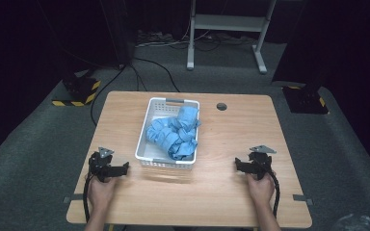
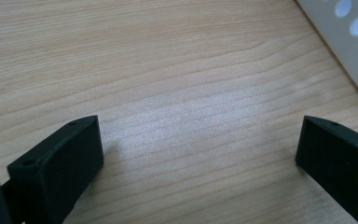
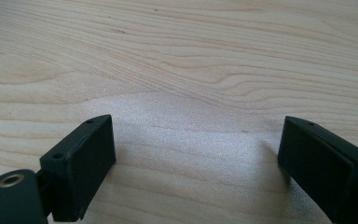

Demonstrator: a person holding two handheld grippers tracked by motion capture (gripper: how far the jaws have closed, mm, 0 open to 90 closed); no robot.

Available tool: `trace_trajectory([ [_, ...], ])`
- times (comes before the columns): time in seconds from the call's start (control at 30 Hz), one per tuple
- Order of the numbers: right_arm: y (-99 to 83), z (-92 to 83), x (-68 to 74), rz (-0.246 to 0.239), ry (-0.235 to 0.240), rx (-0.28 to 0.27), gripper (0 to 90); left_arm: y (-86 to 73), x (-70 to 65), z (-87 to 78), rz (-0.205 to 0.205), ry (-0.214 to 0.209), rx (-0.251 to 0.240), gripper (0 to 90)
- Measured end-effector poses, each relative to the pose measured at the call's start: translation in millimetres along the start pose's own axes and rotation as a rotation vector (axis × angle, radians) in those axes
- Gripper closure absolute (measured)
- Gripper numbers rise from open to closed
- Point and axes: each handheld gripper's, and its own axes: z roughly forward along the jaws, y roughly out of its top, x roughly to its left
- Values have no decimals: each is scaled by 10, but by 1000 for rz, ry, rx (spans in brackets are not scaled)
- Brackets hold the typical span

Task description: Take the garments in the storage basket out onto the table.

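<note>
Dark carpet and black walls are surrounding the wooden table (image 1: 231, 192) where we are sitting, with a white basket (image 1: 143, 144) standing a little left of the middle. Blue cloths (image 1: 176, 132) are lying heaped inside it, piled toward its right and far side.

We are holding the left gripper (image 1: 125, 166) near the table's left front, just beside the basket's near left corner, and the right gripper (image 1: 236, 164) well apart from the basket on the right. Both are pointing inward over bare wood.

We are judging that the step ahead is reaching into the basket for a cloth. To do it well, we are planning to lift clear of the rim first (the walls look high enough to snag a jaw), come down from above on one raised fold, and pinch a single piece, not the whole tangle.

In the left gripper view and the right gripper view, both pairs of jaws are standing spread wide, holding nothing, with only wood grain between them.
</note>
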Motion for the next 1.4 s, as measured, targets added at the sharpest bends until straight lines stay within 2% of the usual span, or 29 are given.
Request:
trace_trajectory([
  [0.4,3,2,3,0,0,1,102,0,0,0,0,0,0,10],
  [0.7,11,10,5,-11,18,17,56,0,0,0,0,0,0,10],
  [0.8,11,-22,-25,19,52,21,49,0,0,0,0,0,0,10],
  [0.97,20,-136,-51,27,92,1,50,0,0,0,0,0,0,10],
  [1.27,40,-337,22,11,166,-47,52,0,0,0,0,0,0,10],
  [1.4,34,-388,52,10,183,-52,52,0,0,0,0,0,0,10],
])
